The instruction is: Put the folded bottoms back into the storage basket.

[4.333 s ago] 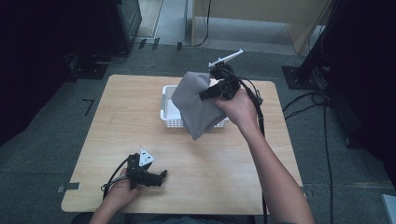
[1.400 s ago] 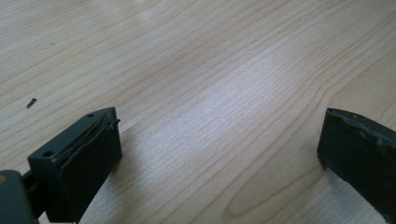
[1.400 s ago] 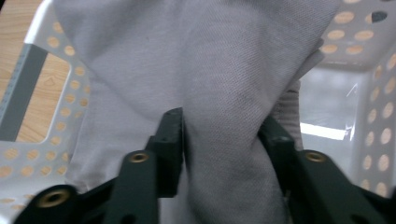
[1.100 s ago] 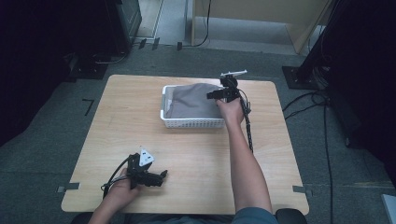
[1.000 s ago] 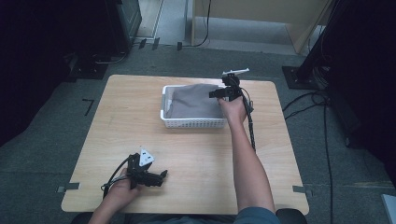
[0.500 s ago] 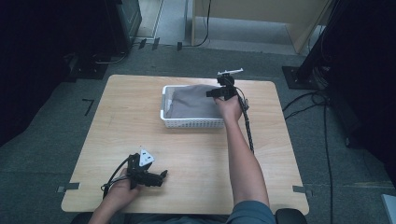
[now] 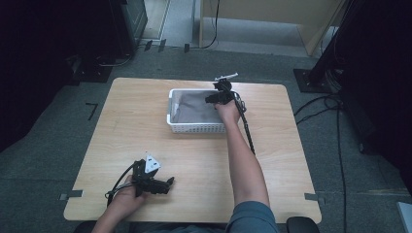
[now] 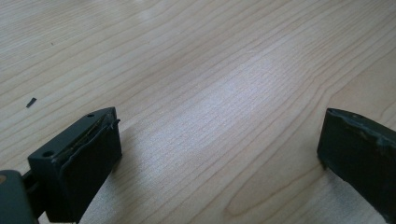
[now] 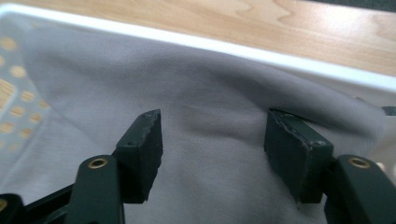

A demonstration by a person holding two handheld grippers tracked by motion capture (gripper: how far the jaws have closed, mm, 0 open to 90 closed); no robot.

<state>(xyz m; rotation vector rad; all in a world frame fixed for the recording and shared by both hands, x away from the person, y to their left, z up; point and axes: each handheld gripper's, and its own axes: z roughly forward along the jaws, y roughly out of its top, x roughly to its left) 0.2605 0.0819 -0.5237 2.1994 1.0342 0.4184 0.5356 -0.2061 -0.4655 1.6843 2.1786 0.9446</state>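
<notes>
Near the front edge of the wooden desk (image 7: 145, 131), the left gripper (image 7: 165, 184) is lying low in the person's left hand (image 7: 127, 196), and its fingers (image 8: 84, 163) are standing wide apart with nothing but bare desk between them. Farther back, the right gripper (image 7: 214, 98) is reaching down into the white basket (image 7: 194, 128), where the grey cloth (image 7: 192, 107) is lying inside, bunched up against the walls. Its fingers (image 9: 140, 149) have just been opening and are now standing partly apart just over the cloth, not pinching it, with the white rim and more desk showing behind.
</notes>
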